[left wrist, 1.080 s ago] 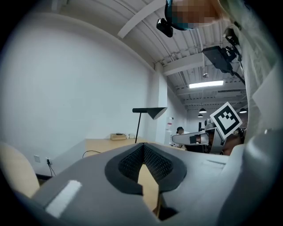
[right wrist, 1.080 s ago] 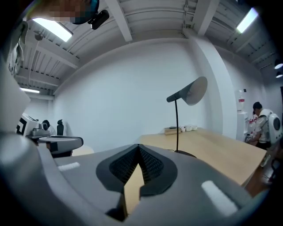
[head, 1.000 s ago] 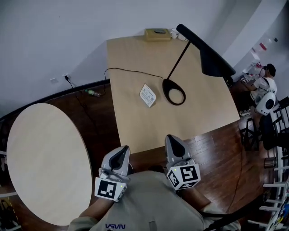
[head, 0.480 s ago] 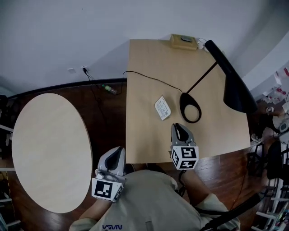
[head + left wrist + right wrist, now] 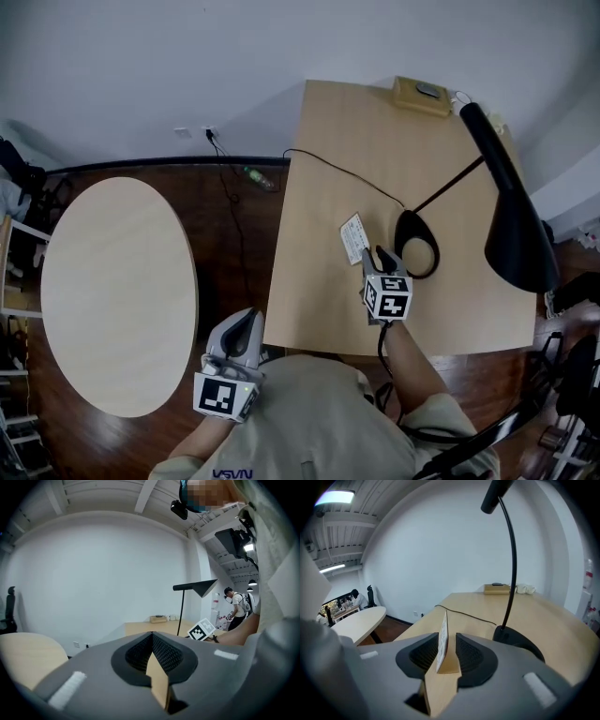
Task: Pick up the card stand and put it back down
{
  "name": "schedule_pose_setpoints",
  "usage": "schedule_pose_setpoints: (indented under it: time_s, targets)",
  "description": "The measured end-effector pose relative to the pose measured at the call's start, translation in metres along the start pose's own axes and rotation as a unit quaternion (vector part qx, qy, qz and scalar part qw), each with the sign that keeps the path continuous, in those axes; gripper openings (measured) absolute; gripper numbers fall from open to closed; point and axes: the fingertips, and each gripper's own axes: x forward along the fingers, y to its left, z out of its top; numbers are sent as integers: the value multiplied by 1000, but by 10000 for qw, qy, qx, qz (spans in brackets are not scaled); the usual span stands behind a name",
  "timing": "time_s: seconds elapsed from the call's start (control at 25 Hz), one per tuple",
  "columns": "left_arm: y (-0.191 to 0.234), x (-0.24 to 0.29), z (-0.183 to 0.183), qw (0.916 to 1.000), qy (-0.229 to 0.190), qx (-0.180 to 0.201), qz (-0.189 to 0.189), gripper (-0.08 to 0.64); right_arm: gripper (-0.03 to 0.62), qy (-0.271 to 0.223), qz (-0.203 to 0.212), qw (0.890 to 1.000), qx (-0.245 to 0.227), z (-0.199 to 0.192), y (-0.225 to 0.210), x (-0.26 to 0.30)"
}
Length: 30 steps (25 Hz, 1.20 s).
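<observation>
Two benches fill my head view: the rectangular bench [image 5: 323, 305] that carries the work, and a round bench [image 5: 112, 291] off to my left that has no part in this (bare wood, as far as I can see). A black desk lamp [image 5: 511, 216] leans over the rectangular top. Its ring base [image 5: 417, 255] is just beside the spot I am working, so coming in from the near edge keeps me off the stem.

My left gripper [image 5: 244, 323] hangs low by my body, jaws together on nothing. I judge it is parked there to stay out of the way, since one gripper is enough for so light a thing.

My right gripper [image 5: 380, 255] is stretched forward over the bench and its jaws are opening, with the card stand [image 5: 442, 637] upright between them, seen edge-on. The pads sit either side of the card with a sliver of gap at each face, so nothing is clamped. The stand rests on the bench, near the lamp base and well short of the far edge.

Taking it by its two flat faces makes sense: it is thin, and a pinch across the edges would likely tip it. I read this as lining up for the pick, the lift not yet done.
</observation>
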Motion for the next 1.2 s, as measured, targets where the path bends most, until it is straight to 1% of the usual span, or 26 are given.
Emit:
schedule_pose_setpoints:
  time_s: [0.2,0.28,0.36,0.48,0.6,0.68,0.8,0.92,1.04,1.2]
  targets:
    - [2,2,0,9998,60,13,184,3,97,242,207,9995,-13,-13,5,24]
    - [4,-1,-2,9997,64,-7,232,3,45,268,226,9994,21,-17,6,26]
    - [5,-2,-1,9996,89,-1,264,3,38,252,247,9993,92,-18,8,26]
    - [4,-4,-1,9998,62,35,168,3,26,219,302,9988,318,-18,10,23]
    - [3,-4,2,9999,-10,38,105,3,15,211,260,9983,468,-20,11,14]
    - [1,-4,0,10000,-31,48,-12,3,15,190,243,9977,600,-19,12,4]
    - [0,-4,0,9998,-128,68,-150,3,15,9,283,9965,784,-8,19,-20]
    - [-1,-4,2,9996,-106,40,-251,3,15,-293,379,9954,828,13,34,-51]
    - [3,-6,4,9995,-151,-5,-275,3,15,-603,463,9945,719,37,54,-82]
    - [7,-10,2,9991,-216,-77,-345,3,15,-966,552,9929,412,67,80,-118]
